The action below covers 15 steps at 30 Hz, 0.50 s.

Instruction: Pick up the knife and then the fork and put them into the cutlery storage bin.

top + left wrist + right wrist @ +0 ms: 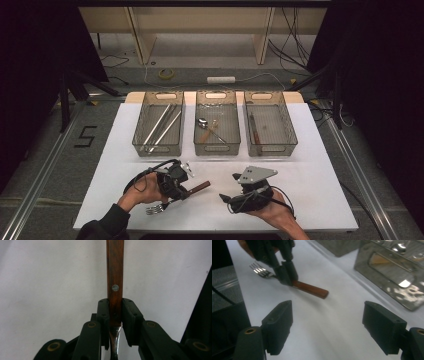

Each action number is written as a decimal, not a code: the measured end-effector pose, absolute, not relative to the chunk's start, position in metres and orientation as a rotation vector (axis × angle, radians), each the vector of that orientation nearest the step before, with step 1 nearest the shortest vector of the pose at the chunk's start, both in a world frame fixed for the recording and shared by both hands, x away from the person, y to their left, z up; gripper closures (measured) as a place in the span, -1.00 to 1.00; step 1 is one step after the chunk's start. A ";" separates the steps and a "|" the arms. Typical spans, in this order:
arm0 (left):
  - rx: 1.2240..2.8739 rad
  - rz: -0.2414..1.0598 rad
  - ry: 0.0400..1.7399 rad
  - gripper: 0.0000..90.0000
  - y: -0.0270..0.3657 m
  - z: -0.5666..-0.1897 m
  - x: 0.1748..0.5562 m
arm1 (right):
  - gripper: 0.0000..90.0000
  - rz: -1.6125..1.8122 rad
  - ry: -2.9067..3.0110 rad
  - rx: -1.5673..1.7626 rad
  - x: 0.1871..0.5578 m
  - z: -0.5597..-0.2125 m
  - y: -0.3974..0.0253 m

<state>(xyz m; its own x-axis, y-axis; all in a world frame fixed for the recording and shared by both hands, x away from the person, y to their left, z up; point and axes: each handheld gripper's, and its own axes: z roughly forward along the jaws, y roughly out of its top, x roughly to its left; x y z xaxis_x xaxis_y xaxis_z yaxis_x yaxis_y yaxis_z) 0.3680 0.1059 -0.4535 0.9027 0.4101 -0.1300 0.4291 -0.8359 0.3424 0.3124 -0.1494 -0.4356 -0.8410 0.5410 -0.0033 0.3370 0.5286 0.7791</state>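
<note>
The silver fork with a brown wooden handle [180,196] is pinched by the left gripper [184,192]. It is not yet put in a wire basket [269,145]. The right gripper [327,327] is spread wide and holds nothing.

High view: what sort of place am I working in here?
Likely a lab recording station, not a kitchen: a white-covered table with three mesh sorting bins, loose floor cables, and a taped number five.

**A dim room around a white table**

We see a white tabletop [320,165] on grey carpet — darkness at both sides. Behind it stands pale wooden furniture [200,20], with cables [290,45], a tape roll [166,73] and a black "5" [86,136] on the floor.
</note>
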 end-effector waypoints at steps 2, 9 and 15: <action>2.692 -0.087 0.614 0.70 0.105 -0.453 0.368 | -0.43 1.176 2.539 0.681 0.309 -0.439 -0.141; 2.691 -0.106 0.593 0.70 0.101 -0.452 0.364 | -0.42 1.071 2.555 0.518 0.301 -0.446 -0.119; 2.690 -0.132 0.566 0.70 0.096 -0.452 0.362 | -0.39 0.972 2.564 0.394 0.298 -0.453 -0.105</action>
<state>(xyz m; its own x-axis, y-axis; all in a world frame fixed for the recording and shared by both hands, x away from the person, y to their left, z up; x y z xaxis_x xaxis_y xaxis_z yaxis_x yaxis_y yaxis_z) 0.3616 0.0965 -0.4522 0.9142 0.3685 -0.1685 0.4050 -0.8436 0.3524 0.2979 -0.1049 -0.4535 -0.8926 0.3819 -0.2396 0.1269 0.7229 0.6792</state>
